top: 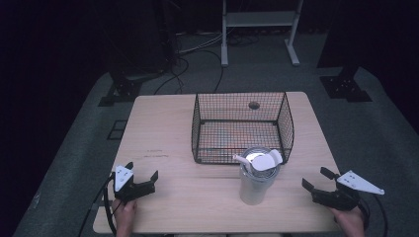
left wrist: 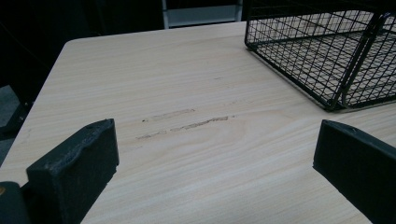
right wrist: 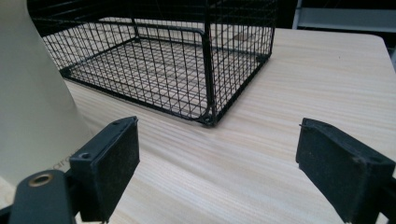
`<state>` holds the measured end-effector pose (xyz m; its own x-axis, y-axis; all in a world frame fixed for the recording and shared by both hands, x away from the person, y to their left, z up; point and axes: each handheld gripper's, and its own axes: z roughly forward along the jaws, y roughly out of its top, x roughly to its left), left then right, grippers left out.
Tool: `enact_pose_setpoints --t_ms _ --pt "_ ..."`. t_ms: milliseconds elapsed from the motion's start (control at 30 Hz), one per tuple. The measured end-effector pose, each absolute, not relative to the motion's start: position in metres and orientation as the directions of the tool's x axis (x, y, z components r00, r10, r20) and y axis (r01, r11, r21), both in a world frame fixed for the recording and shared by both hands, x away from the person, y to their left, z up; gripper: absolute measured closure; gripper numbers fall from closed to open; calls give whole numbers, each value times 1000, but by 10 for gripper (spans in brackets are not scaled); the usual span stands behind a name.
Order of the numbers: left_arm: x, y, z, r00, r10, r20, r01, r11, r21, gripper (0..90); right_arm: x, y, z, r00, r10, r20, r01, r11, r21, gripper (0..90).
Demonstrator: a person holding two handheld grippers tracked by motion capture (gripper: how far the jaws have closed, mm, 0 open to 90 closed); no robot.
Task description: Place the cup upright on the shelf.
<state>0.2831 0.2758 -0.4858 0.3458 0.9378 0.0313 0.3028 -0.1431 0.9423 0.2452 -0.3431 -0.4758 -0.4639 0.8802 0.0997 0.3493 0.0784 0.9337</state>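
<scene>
A: Start with the high view. What sits on the table (top: 163,133)?

B: A black wire basket (top: 242,126) stands at the far middle of the light wooden top, open upward, with nothing in it that I can make out. Just in front of its near right corner stands a pale tumbler (top: 256,177), upright, with a lid whose white flap is tipped up and a white straw-like piece sticking out to the left. Whether it touches the basket I cannot tell.

A: And the grippers?

B: The left gripper (top: 144,175) rests at the near left edge, held by a hand (top: 124,212), its jaws spread apart and gripping nothing. The right gripper (top: 317,178) sits at the near right, also in a hand (top: 350,220), jaws likewise apart and empty. The tumbler stands between them, nearer the right one, clear of both.

A: The left gripper view?

B: Its two black jaws stand wide apart over bare wood. Between them, a little farther off, two faint dark scuff marks (left wrist: 187,122) streak the tabletop. The basket's near left corner (left wrist: 334,100) shows at the far right.

A: And the right gripper view?

B: Jaws wide apart again, only wood between them. The tumbler's cream wall (right wrist: 32,102) rises at the left edge, just beside the left jaw. The basket (right wrist: 163,65) stands beyond, its corner post toward the camera.
</scene>
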Motion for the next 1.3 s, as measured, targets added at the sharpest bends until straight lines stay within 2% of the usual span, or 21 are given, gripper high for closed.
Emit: enact_pose_setpoints --t_ms 700,1300 --pt "281 275 -486 348 937 40 298 -151 943 0 244 -330 -447 -552 833 42 291 146 946 125" --pt "281 275 -486 347 937 40 301 -151 942 0 240 -302 -433 -677 736 2 251 228 941 116"
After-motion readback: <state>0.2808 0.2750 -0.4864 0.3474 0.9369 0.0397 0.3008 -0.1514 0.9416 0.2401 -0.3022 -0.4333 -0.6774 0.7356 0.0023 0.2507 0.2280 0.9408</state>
